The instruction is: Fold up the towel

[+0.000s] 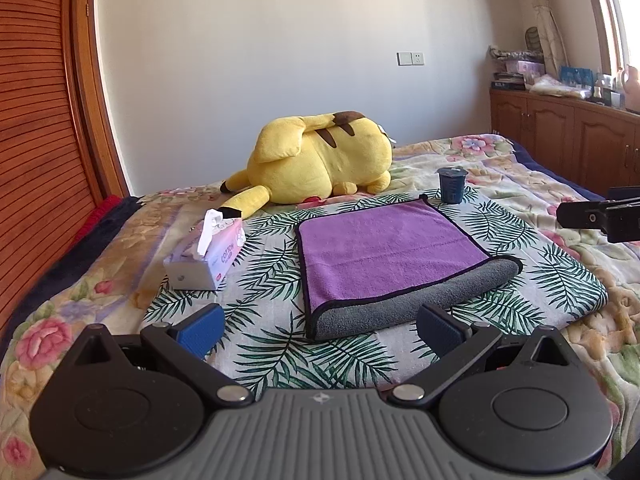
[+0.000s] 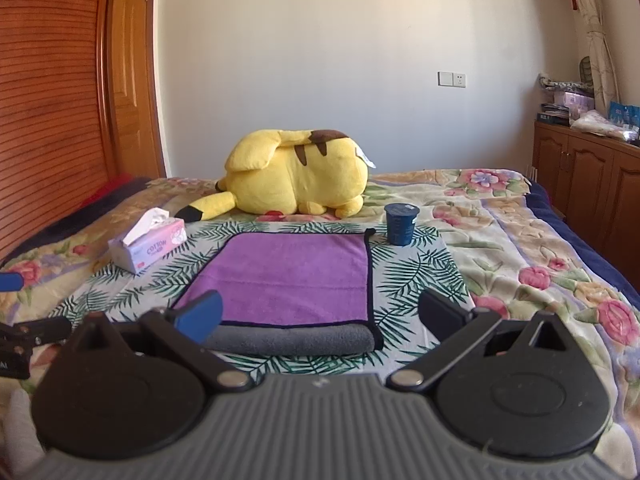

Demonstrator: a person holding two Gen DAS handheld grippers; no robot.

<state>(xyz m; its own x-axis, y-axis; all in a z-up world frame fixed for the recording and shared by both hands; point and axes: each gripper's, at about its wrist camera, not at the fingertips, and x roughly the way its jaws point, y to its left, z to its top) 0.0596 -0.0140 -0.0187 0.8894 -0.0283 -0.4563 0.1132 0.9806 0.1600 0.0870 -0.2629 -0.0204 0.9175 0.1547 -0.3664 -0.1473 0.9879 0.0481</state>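
Daylight pours in from the window (image 1: pixel 616 20) at the upper right of my left wrist view, blown out to white glare there. The wall (image 1: pixel 280 60) farthest from the window dims to soft grey. Below the window, the floral bedspread (image 2: pixel 540 240) sits evenly lit, with soft shadows. Both feeds look sharp at centre; fisheye distortion bows the wooden wardrobe (image 1: pixel 36 140), opposite the window, into a curve.

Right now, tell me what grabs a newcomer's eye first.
The yellow plush lying at the far side of the bed. In front of it, the purple towel, folded once with its grey side showing at the near edge, between a tissue box and a dark cup.
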